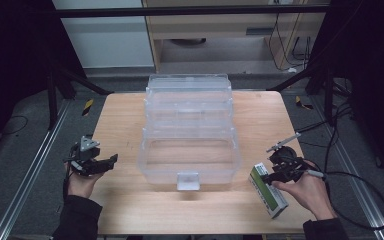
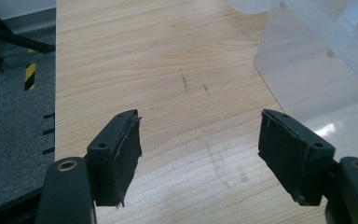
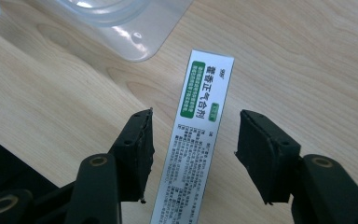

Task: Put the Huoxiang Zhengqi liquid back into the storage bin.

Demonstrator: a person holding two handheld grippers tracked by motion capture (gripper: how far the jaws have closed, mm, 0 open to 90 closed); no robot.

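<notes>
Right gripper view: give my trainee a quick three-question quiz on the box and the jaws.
1. True or false: the right gripper already presses on the green-and-white carton.
2. The carton lies: A) inside the clear plastic bin, B) on the wooden table, C) on the floor.
3. What is between the left gripper's jaws?

Key: 1 false, gaps show on both sides; 2 B; 3 nothing, only bare table.

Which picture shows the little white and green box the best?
The right gripper view: the box lies close up between the open right gripper, its label readable. The high view shows it small near the table's front edge. The left gripper view looks elsewhere.
</notes>
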